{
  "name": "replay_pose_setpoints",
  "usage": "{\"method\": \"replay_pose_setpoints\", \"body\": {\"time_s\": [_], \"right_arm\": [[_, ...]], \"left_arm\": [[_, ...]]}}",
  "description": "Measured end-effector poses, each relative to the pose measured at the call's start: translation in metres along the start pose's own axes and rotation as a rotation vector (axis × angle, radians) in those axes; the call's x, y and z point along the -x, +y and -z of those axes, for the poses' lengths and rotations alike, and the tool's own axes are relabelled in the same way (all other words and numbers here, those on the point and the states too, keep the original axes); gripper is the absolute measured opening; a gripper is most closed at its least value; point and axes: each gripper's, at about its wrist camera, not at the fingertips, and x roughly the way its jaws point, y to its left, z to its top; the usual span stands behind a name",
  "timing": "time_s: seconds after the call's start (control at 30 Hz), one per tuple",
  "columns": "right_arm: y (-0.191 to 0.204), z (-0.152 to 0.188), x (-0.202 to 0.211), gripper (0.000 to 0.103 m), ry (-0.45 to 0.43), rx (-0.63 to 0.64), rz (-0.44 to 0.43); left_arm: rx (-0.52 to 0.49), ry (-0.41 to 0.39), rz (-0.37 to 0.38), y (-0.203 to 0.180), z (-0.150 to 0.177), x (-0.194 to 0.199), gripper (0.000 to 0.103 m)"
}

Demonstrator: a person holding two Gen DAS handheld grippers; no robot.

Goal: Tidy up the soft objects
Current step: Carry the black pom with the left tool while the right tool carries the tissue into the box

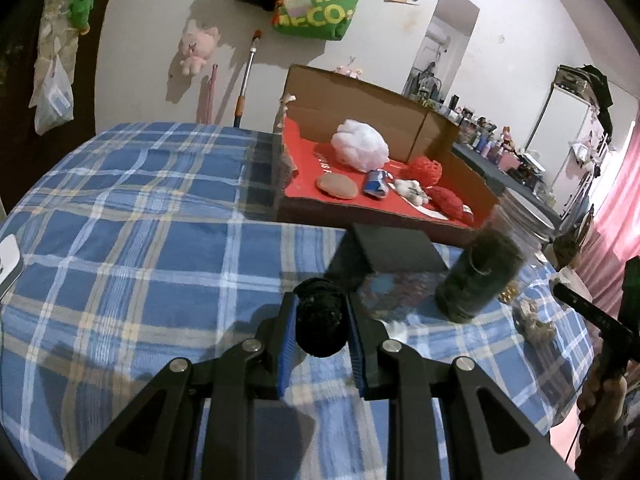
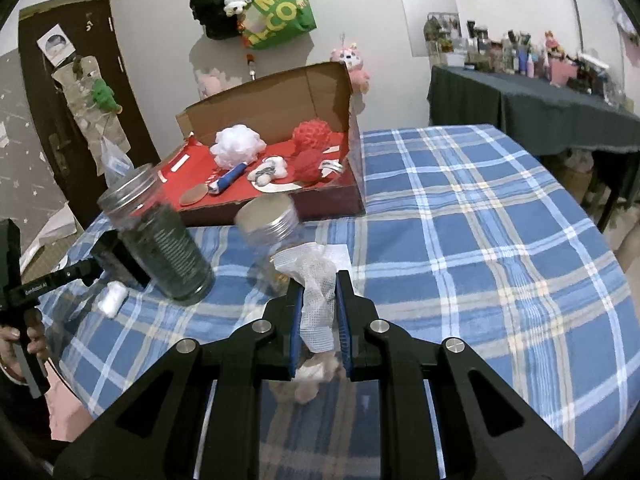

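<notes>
My left gripper (image 1: 321,322) is shut on a black mesh ball (image 1: 320,320), held above the blue plaid tablecloth (image 1: 140,240). My right gripper (image 2: 318,312) is shut on a white gauze piece (image 2: 318,300), held above the cloth (image 2: 480,240). An open cardboard box with a red floor (image 1: 304,176) holds a white pouf (image 1: 360,145), two red mesh balls (image 1: 426,169), a tan pad (image 1: 337,186), a blue-white item (image 1: 376,184) and a small white toy (image 1: 410,189). The box (image 2: 256,196) with the white pouf (image 2: 238,146) also shows in the right wrist view.
A dark-filled jar (image 2: 160,236) and a clear jar with a metal lid (image 2: 272,228) stand in front of the box. A black block (image 1: 396,252) lies by the jar (image 1: 476,276). A cotton roll (image 2: 112,298) and tan lump (image 2: 312,372) lie on the cloth.
</notes>
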Motion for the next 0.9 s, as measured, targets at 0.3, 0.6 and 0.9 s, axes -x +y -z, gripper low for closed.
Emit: {"method": "replay_pose_setpoints", "body": {"time_s": [0.3,0.6,0.9], "right_arm": [[-0.028,-0.032,-0.034,0.014,0.072,-0.014,-0.105],[-0.037,-0.059,-0.062,0.014,0.137,0.032,-0.226],[-0.037,-0.078,-0.082,0.014,0.191,0.071,-0.323]], "left_arm": [[-0.091,0.024,0.035,0.01,-0.03,-0.024,0.025],[-0.154,0.061,0.111,0.016,-0.056,-0.046,0.025],[-0.203,0.083,0.178,0.013,-0.071,-0.052,0.025]]}}
